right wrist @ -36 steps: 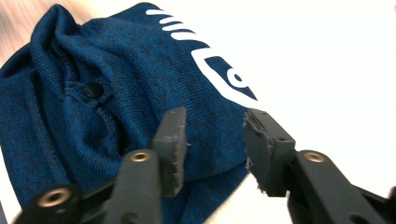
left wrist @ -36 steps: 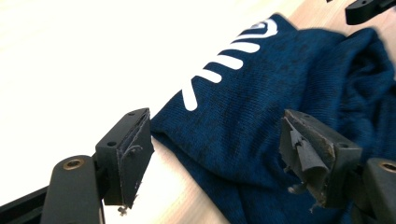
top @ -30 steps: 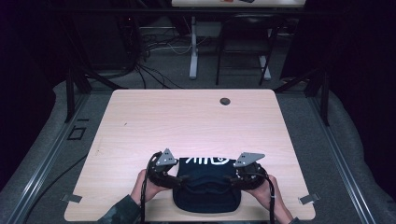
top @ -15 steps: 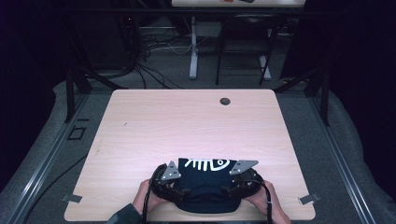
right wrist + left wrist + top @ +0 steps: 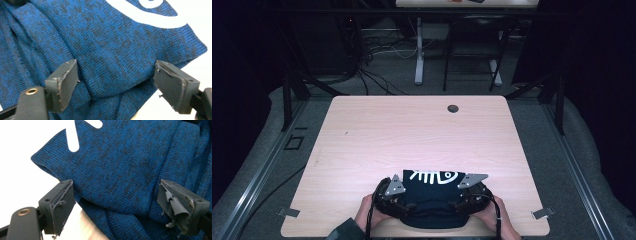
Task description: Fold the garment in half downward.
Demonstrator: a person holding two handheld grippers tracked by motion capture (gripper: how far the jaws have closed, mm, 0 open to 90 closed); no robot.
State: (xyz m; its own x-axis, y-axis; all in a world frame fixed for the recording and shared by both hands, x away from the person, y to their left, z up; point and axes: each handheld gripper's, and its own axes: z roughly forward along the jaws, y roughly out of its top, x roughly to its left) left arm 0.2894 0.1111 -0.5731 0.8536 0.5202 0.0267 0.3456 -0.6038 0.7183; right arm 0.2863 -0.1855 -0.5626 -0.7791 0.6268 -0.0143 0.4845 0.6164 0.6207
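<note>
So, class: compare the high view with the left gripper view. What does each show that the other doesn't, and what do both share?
High view alone: the whole wooden table, a dark round grommet near its far edge, both hands, the right claw, and floor cables beyond. Left gripper view alone: the garment's knit texture, folds bunched between the open jaws, and frayed padding on one jaw. Both: the blue knit garment with its white print, and the left claw.
</note>
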